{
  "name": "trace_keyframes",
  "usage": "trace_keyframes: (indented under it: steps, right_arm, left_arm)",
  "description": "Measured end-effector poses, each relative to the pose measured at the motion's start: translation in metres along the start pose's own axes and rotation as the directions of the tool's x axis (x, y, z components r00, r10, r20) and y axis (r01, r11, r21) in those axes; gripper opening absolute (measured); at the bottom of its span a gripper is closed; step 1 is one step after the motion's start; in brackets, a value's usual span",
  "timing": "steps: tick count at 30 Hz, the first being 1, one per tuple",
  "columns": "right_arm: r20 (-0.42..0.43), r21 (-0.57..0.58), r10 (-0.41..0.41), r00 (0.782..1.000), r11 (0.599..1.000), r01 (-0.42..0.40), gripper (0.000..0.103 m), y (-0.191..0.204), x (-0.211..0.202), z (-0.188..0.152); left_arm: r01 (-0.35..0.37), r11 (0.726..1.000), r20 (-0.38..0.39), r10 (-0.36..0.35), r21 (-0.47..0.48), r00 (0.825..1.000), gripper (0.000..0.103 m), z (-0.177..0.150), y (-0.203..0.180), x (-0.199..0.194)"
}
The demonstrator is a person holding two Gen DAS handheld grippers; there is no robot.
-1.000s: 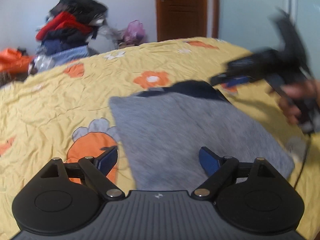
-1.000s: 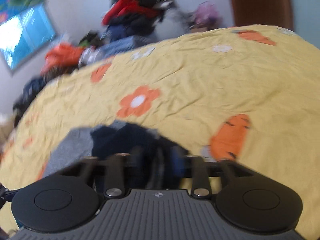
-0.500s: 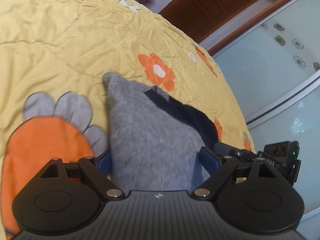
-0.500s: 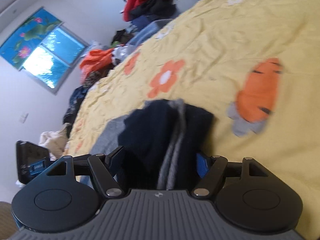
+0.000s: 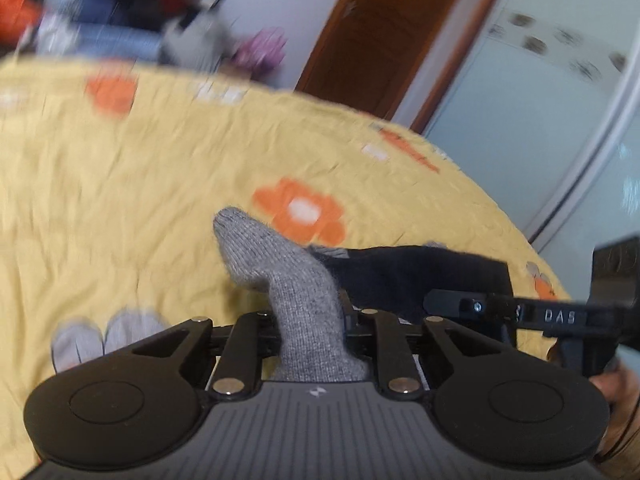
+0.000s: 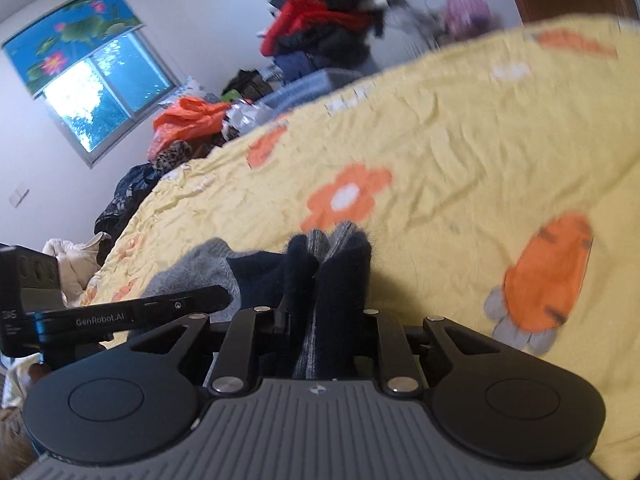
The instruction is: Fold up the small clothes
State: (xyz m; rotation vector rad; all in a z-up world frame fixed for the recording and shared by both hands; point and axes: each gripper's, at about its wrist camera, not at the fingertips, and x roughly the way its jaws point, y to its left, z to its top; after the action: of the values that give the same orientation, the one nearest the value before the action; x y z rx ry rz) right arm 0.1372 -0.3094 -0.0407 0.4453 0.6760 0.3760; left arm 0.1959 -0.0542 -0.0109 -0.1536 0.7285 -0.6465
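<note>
A small grey knit garment [image 5: 280, 268] with a dark navy band [image 5: 408, 276] lies on the yellow flowered bedspread [image 5: 120, 184]. My left gripper [image 5: 310, 316] is closing, its jaws pinching the grey corner, which bunches up between them. In the right wrist view my right gripper [image 6: 324, 316] is closing too, its jaws pressed on the navy edge [image 6: 340, 268] of the same garment, with grey knit [image 6: 192, 268] spreading left. Each gripper shows in the other's view: the right one [image 5: 520, 312] at the right, the left one [image 6: 132, 316] at the left.
A heap of clothes [image 6: 328, 28] sits beyond the bed's far edge, with orange fabric [image 6: 188, 120] beside it. A wooden door [image 5: 380, 40] and pale glass panels [image 5: 540, 100] stand behind. A window [image 6: 96, 92] is at the left. A hand [image 5: 620, 400] holds the right gripper.
Both grippers have gone from wide apart around the garment to pinched on it: the left on the grey corner, the right on the navy edge. The cloth now bunches upward between the jaws.
</note>
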Motion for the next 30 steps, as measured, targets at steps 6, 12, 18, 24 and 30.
trace_keyframes:
  steps: [6, 12, 18, 24, 30]
  right_arm:
    - [0.066, -0.103, -0.076, 0.995, 0.991, 0.082, 0.028, 0.005, -0.004, 0.032]
    - [0.025, -0.099, -0.247, 0.969, 0.964, 0.248, 0.035, -0.011, 0.029, 0.032]
    - [0.125, -0.016, -0.432, 0.893, 0.899, 0.438, 0.055, -0.021, 0.0, 0.019]
    - [0.13, -0.115, -0.256, 0.958, 0.955, 0.272, 0.055, 0.021, -0.051, -0.016]
    - [0.035, -0.252, -0.381, 0.924, 0.891, 0.377, 0.061, 0.042, -0.032, -0.047]
  left_arm:
    - [-0.114, 0.976, 0.072, 0.102, 0.184, 0.992, 0.018, 0.026, -0.027, 0.027]
    - [-0.309, 0.9, 0.087, 0.297, 0.308, 0.951, 0.022, 0.027, -0.041, 0.059]
    - [-0.377, 0.892, 0.062, 0.374, 0.25, 0.926, 0.026, 0.027, -0.031, 0.033]
    - [-0.3, 0.942, 0.009, 0.302, 0.152, 0.953, 0.044, -0.013, -0.044, -0.015]
    - [-0.371, 0.914, 0.052, 0.368, 0.165, 0.929, 0.063, -0.032, -0.056, -0.019]
